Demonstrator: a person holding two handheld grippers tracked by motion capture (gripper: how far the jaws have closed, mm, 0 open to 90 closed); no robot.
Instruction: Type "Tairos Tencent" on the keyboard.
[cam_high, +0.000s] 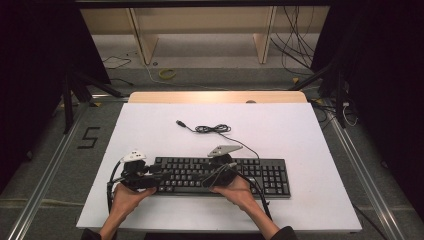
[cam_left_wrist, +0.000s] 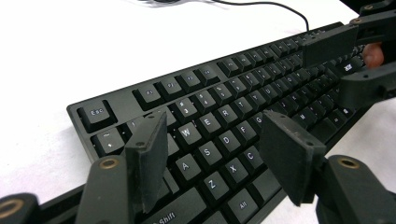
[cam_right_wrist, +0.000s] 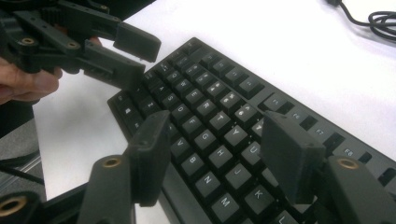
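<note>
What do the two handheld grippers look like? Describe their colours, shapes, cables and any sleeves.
The left gripper is black with a white, knobbly top piece, and a black cable loops from it. The right gripper is black too and carries a grey three-cornered plate; its black cable trails back along the forearm. Each has two flat, wedge-shaped black jaws on arms with brass-coloured pivot pins. Dark sleeve cuffs show at the bottom edge of the high view.

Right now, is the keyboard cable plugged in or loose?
Loose: the cable lies coiled on the table, its plug free behind the keyboard.
</note>
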